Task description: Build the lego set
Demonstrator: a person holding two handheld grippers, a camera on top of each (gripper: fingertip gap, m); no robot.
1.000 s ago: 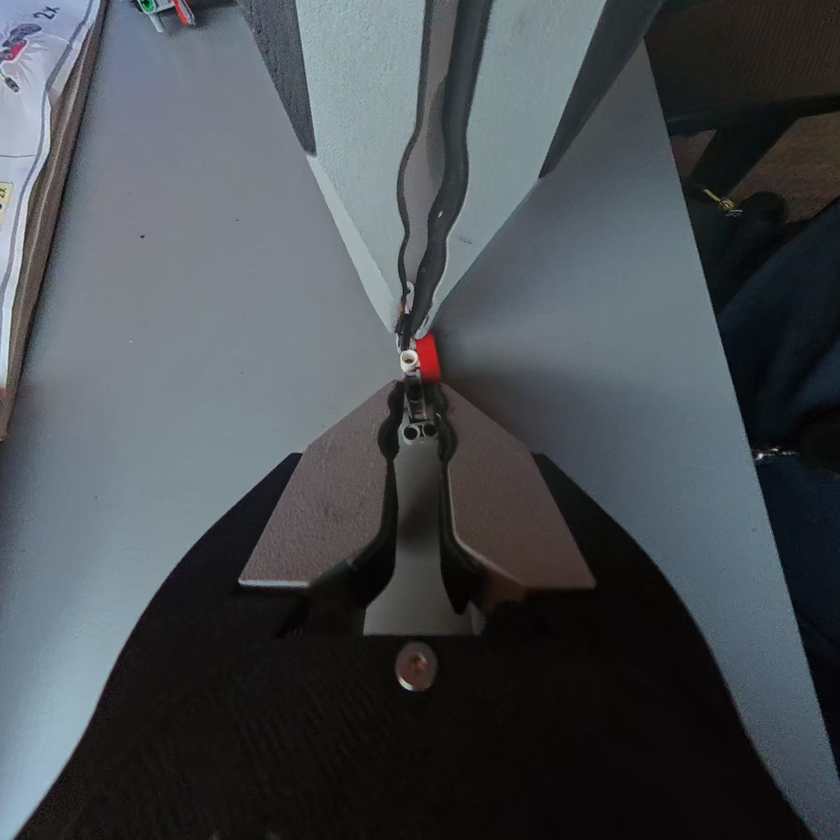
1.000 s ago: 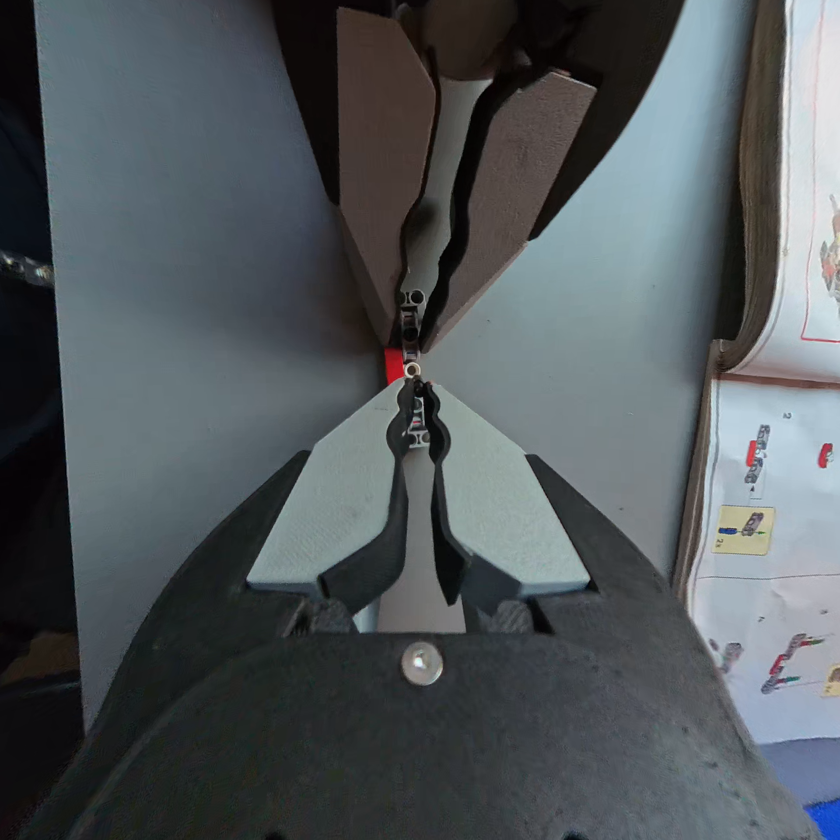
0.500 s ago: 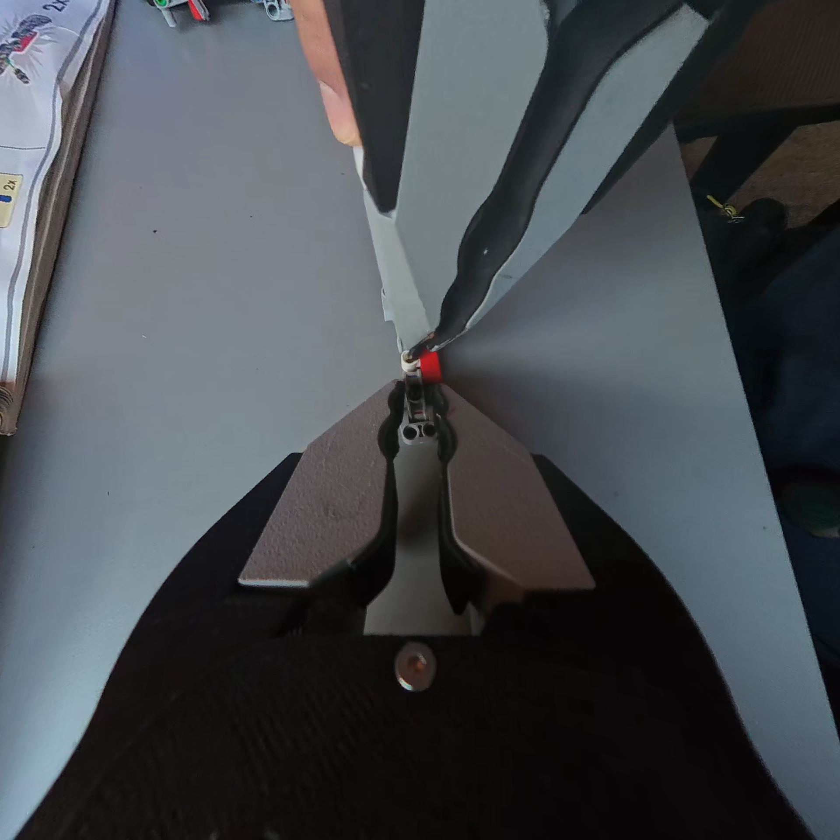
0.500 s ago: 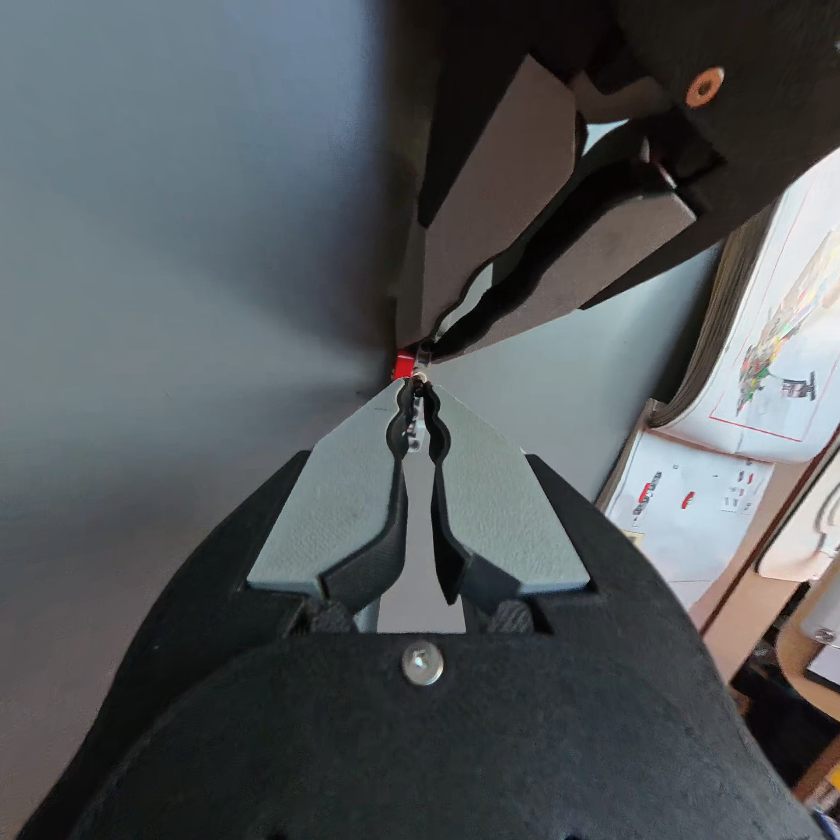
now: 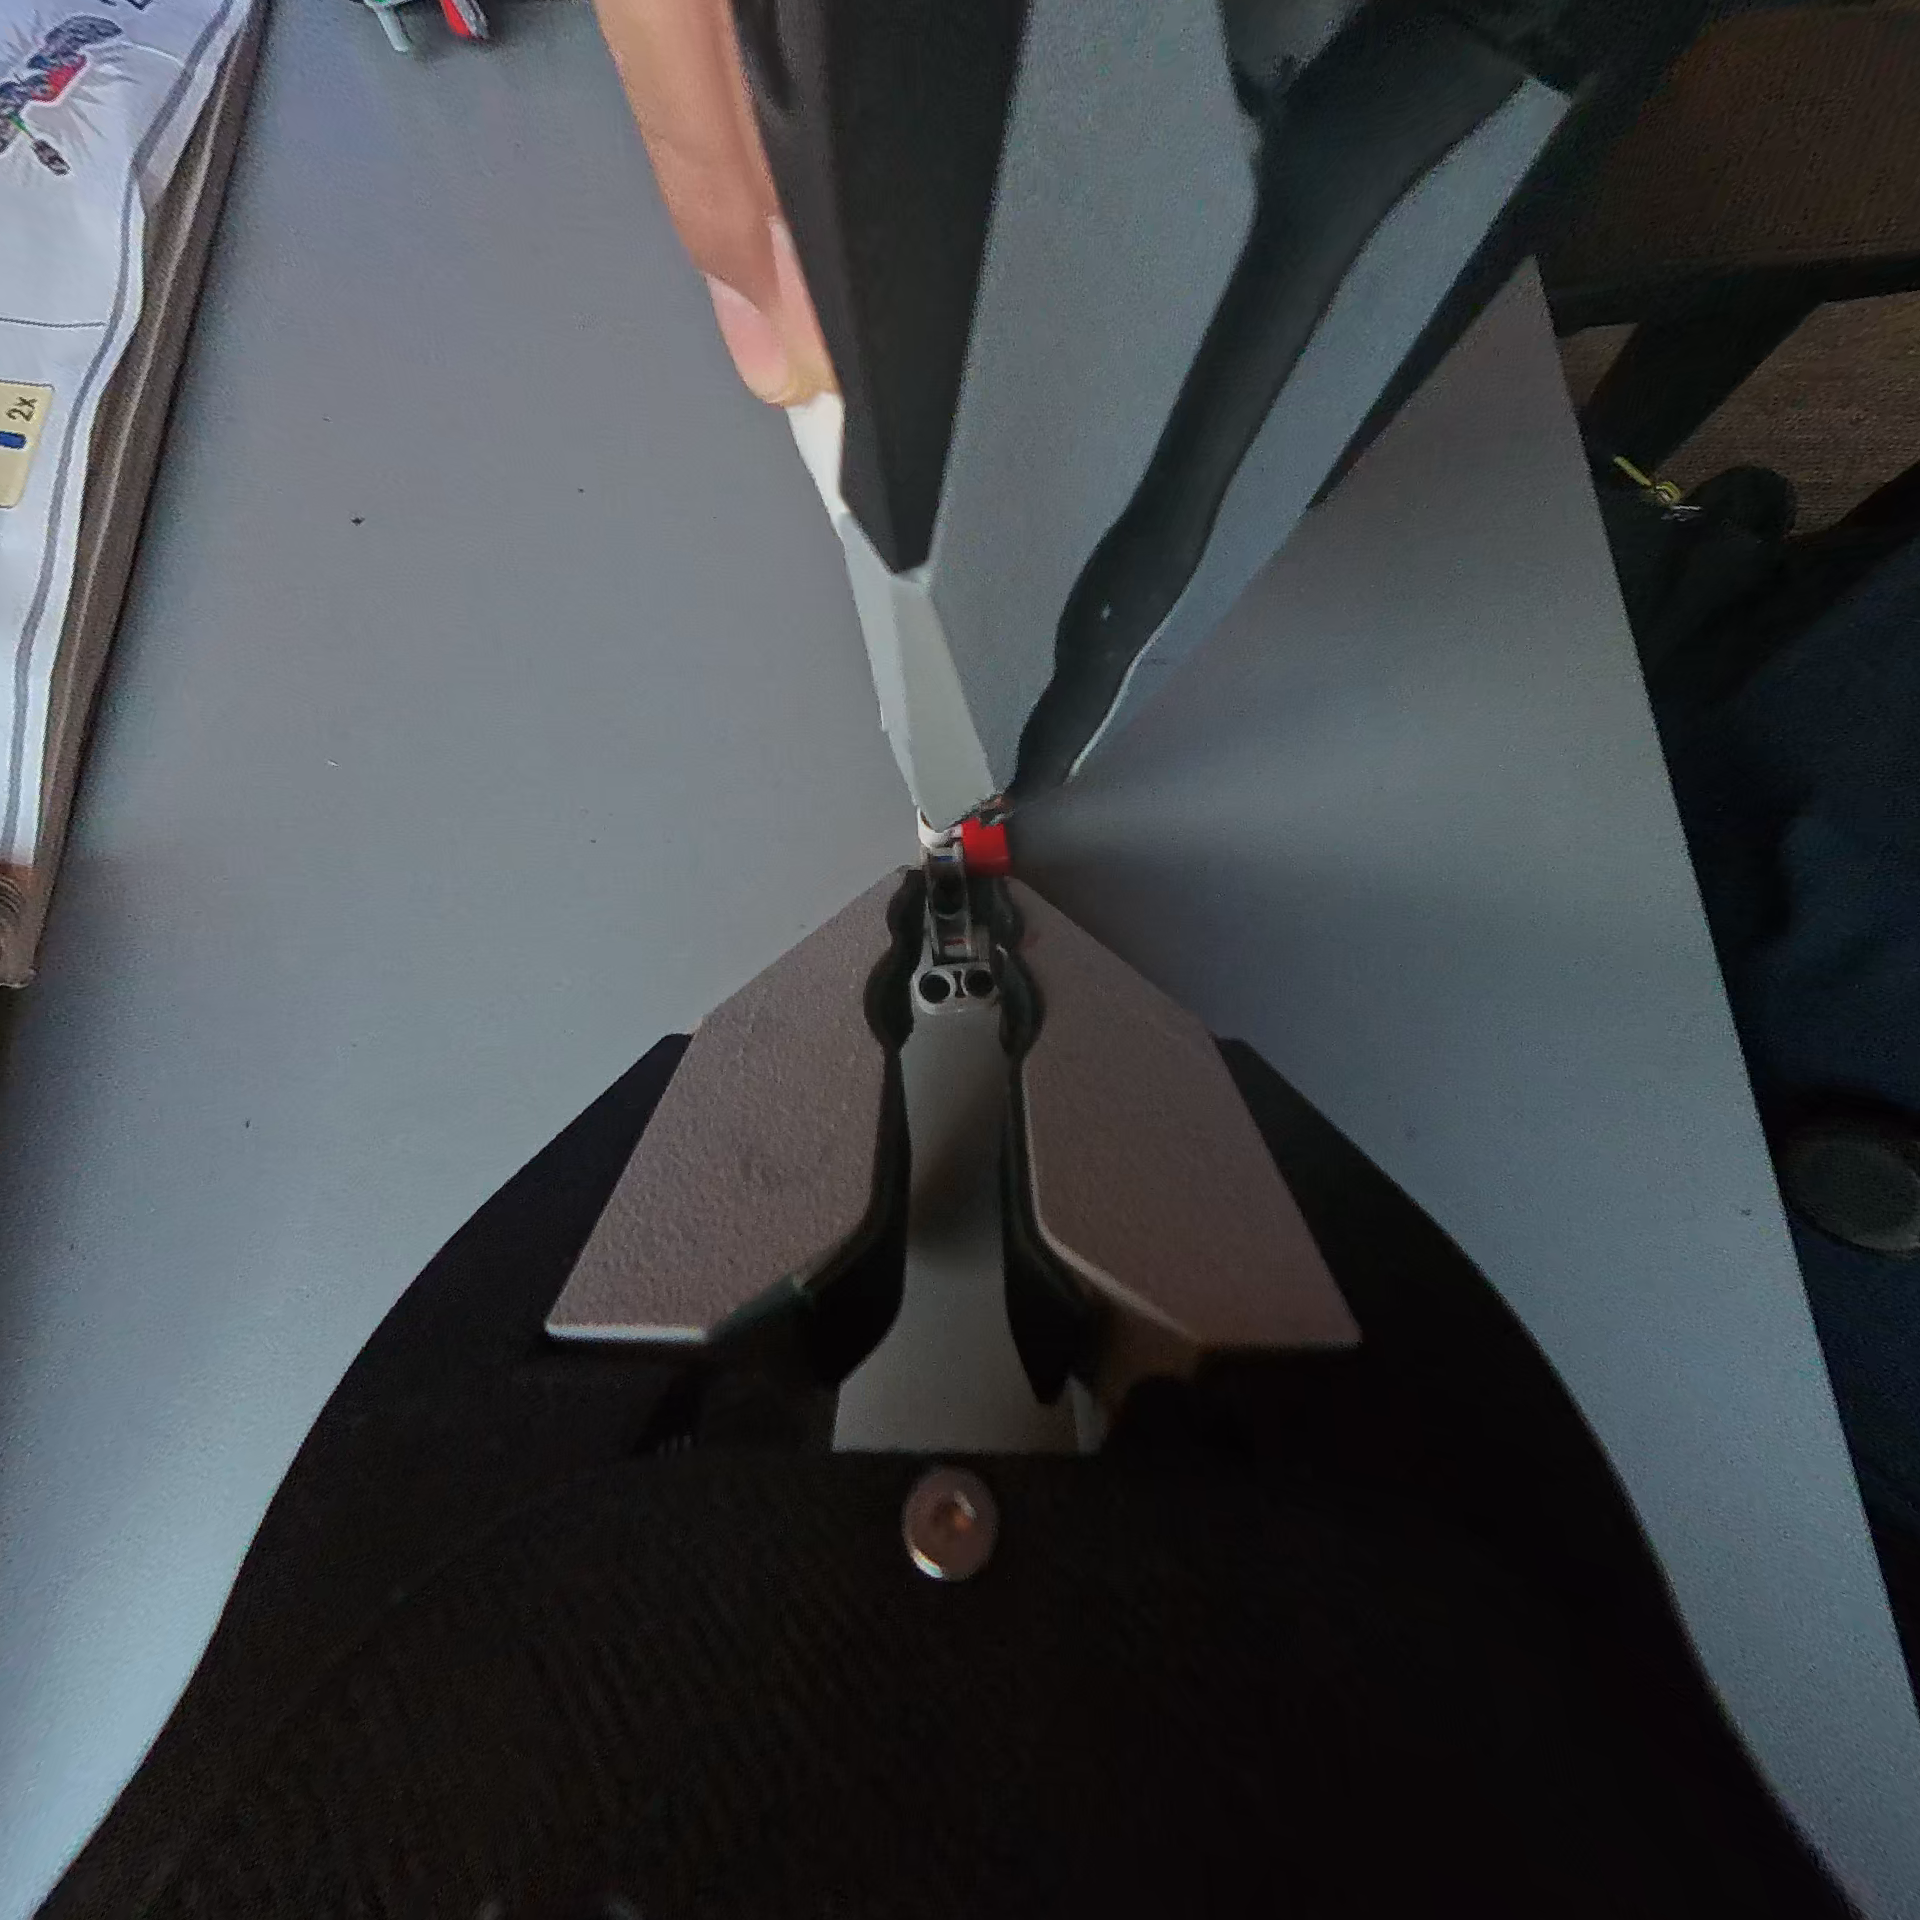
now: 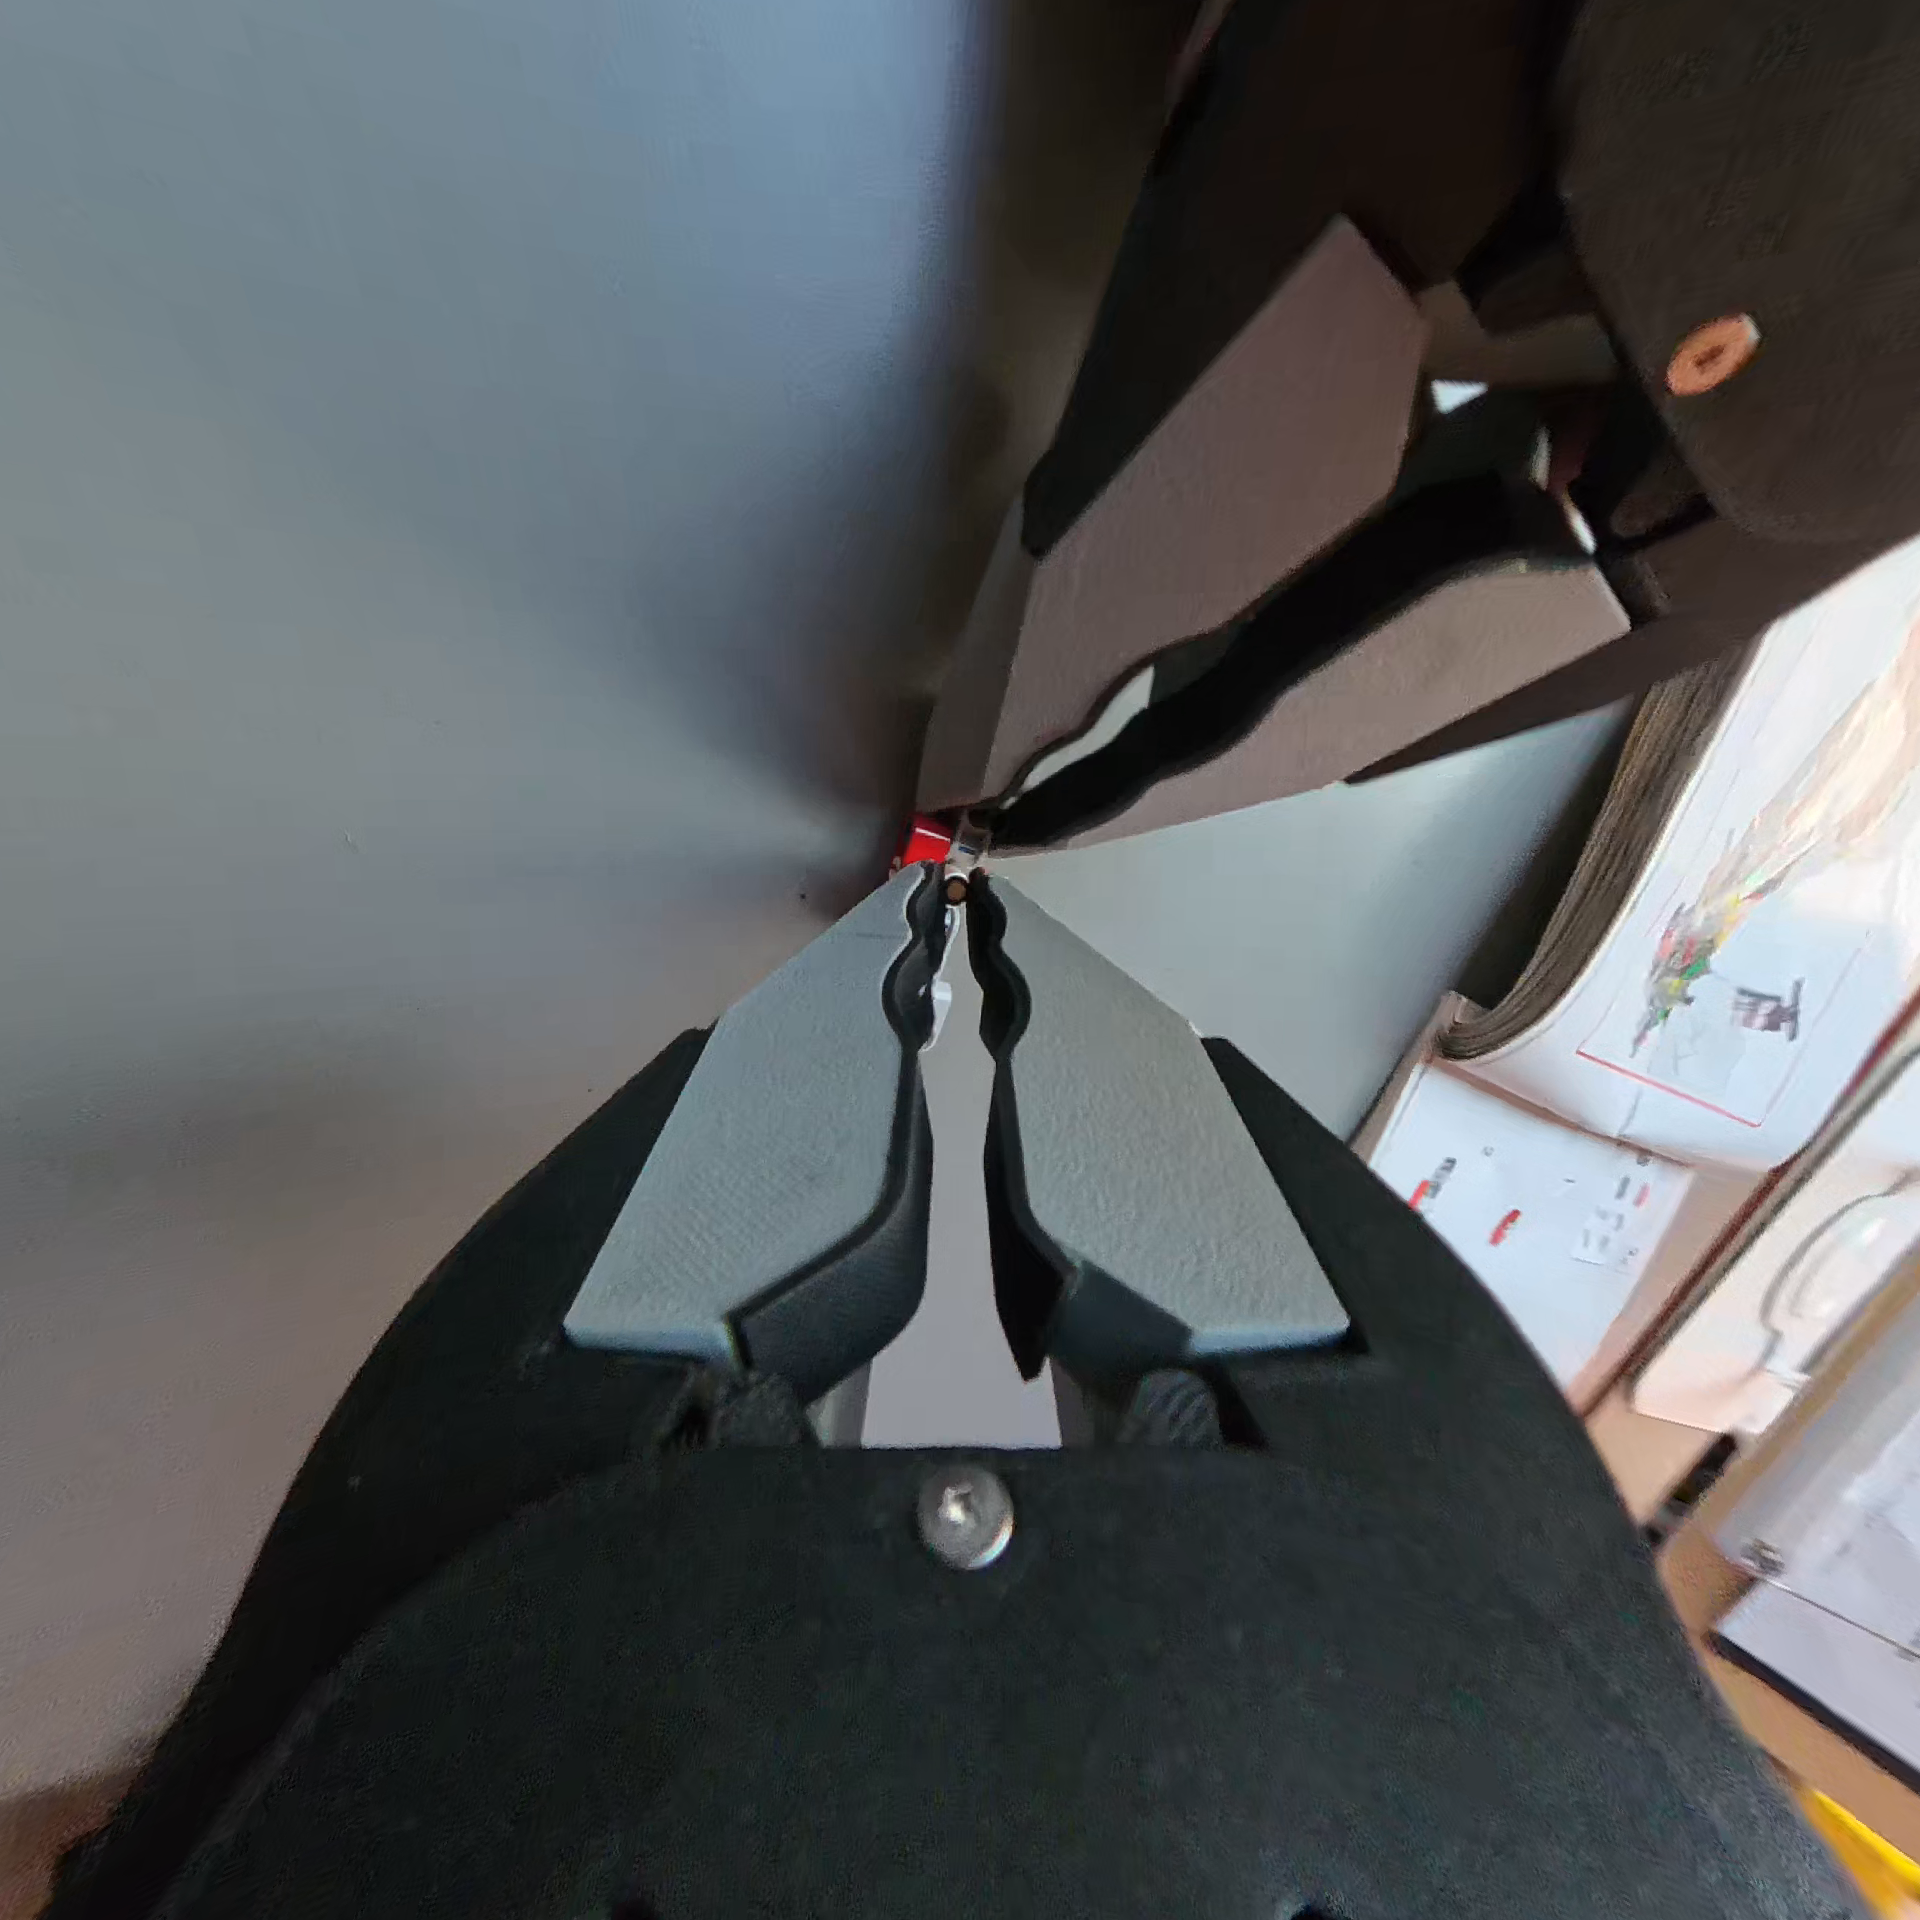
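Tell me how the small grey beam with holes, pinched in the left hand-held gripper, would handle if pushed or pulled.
The grey beam looks like hard plastic, so probably stiff. It is tiny beside the left hand-held gripper fingers, so likely very light. Its smooth faces may slip or twist. The red piece at its tip might pop off under side load.

table: grey top [image 5: 436,727] under me | booklets: open instruction pages [image 6: 1538,1226] stacked at my table's edge, also [image 5: 62,312] | loose parts: small green and red bits [image 5: 426,16] at far edge | floor: brown [image 5: 1766,125] past the table
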